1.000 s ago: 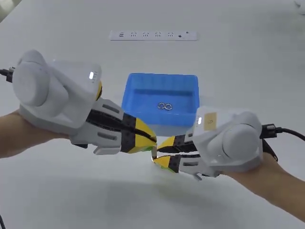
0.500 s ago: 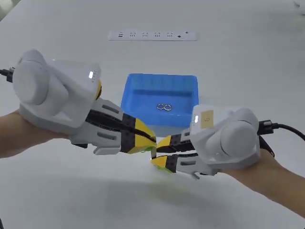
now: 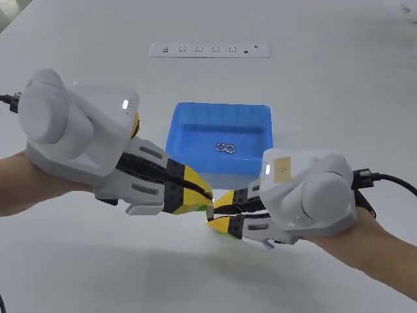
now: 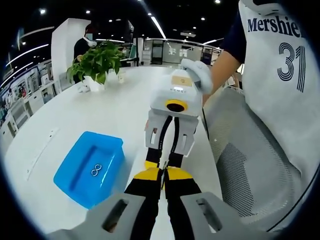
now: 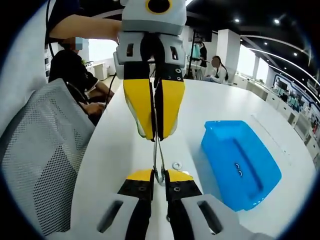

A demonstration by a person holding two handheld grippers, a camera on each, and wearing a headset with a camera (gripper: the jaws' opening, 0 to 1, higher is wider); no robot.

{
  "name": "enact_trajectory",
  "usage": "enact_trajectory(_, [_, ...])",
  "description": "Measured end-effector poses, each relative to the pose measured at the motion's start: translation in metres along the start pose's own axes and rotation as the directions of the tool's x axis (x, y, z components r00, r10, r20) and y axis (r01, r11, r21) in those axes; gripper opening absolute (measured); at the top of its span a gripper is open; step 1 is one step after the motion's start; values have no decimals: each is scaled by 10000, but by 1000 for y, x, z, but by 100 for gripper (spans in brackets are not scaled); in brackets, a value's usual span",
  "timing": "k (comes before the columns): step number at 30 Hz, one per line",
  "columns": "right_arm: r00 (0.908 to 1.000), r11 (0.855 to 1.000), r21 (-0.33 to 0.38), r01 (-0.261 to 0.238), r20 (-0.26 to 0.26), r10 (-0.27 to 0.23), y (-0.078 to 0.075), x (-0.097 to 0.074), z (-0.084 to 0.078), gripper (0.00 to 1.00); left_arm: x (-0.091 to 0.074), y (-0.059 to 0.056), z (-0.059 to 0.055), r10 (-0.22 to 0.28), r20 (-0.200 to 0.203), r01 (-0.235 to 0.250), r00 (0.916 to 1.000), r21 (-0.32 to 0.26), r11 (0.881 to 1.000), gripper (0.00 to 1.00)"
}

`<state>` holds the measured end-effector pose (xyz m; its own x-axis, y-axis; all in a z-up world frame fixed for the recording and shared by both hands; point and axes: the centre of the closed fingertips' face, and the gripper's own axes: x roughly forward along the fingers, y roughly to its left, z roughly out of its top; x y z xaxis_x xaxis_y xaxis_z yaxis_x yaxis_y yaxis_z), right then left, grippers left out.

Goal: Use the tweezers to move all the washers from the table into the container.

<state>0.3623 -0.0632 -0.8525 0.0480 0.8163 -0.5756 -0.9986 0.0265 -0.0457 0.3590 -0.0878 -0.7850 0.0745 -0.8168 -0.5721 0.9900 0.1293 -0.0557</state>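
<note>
Head view bright, flat, even light from above. White worktop [image 3: 339, 98] close to washed out, far edge palest. Soft grey shadow spreads toward near edge, no hard outline. Blue container [image 3: 186, 134] vivid, faint sheen on floor. Slight softness overall. Gripper views: heavy fisheye bend, lines curve near edges. Ceiling spots [image 4: 89, 11] burn as small hot dots on dark ceiling. Tweezers [image 5: 156, 155] just thin glint, hard to resolve. Background soft.

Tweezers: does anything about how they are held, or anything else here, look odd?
Yes: the tweezers are pinched from both ends, left gripper and right gripper nose to nose. One washer lies on the table beside the blue container. Nothing is spilled.
</note>
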Motion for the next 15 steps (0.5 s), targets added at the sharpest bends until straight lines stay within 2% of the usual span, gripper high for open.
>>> enact_trajectory(8, [9998,9999,-135,14,218,-11,-1,-6,11,10,-9,0,8,45,59,-46,10000,215,9998,6])
enact_trajectory(11, [9988,9999,-120,-13,480,19,-1,-11,19,10,-13,-1,14,76,143,-80,9999,301,9995,6])
enact_trajectory(12, [9981,10000,-10,43,620,-42,-2,-12,22,10,-16,1,19,243,298,-256,9993,444,9987,6])
enact_trajectory(13, [9973,10000,39,80,727,-83,-4,-15,26,10,-17,0,22,183,380,-197,9991,356,9992,6])
enact_trajectory(15, [9972,9997,-127,188,724,-179,-7,-18,29,10,-21,2,27,321,463,-342,9984,442,9984,6])
